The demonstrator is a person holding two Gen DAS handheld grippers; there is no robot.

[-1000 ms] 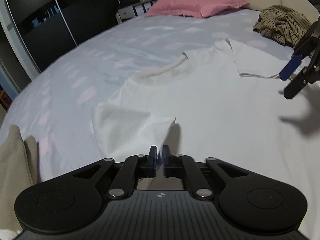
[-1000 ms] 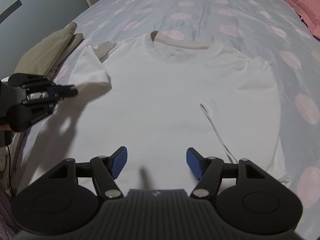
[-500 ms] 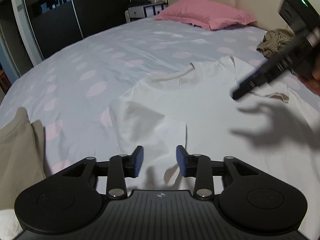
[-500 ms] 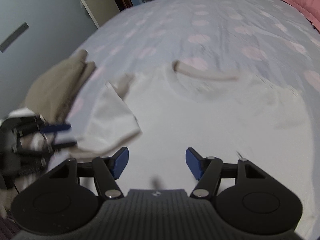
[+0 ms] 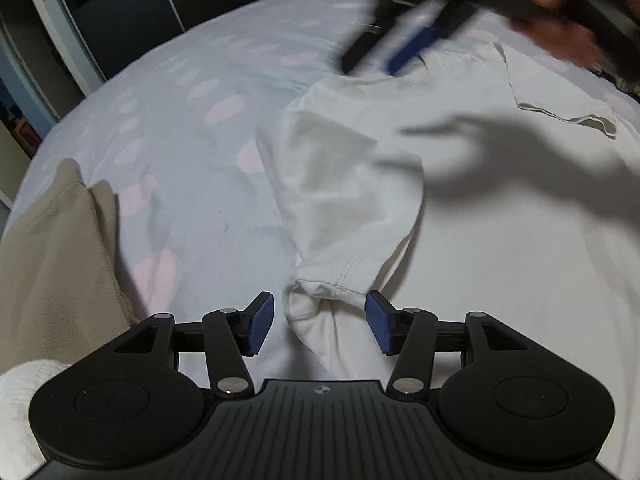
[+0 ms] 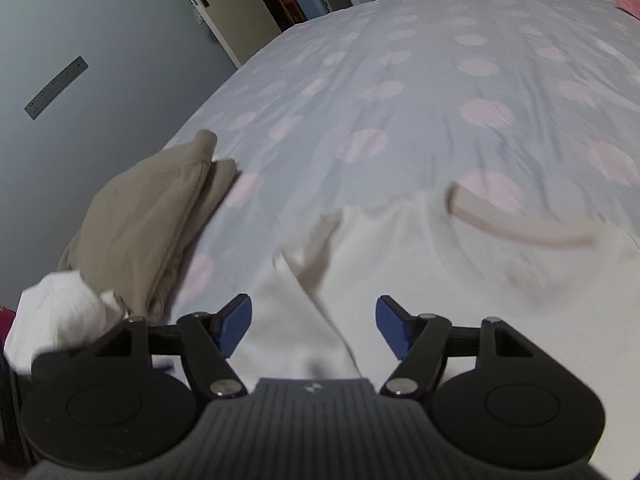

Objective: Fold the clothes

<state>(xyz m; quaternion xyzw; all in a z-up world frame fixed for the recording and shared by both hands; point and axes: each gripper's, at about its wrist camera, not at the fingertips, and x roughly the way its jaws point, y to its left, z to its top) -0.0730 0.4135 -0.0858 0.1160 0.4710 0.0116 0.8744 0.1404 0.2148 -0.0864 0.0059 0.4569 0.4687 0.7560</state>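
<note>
A white T-shirt lies spread on the bed, its near sleeve folded in over the body. My left gripper is open, with the sleeve's hem corner lying between its jaws, not gripped. My right gripper shows blurred in the left wrist view, above the shirt's collar. In the right wrist view the right gripper is open and empty above the shirt's shoulder, with the collar ahead to the right.
The bed has a grey cover with pink dots. Folded beige clothes lie at the bed's edge, also in the right wrist view. A dark wardrobe stands beyond the bed. A door stands to the left.
My left gripper let go of the sleeve and opened wide; the sleeve now lies folded on the shirt. My right gripper swept across the shirt toward the collar and left shoulder.
</note>
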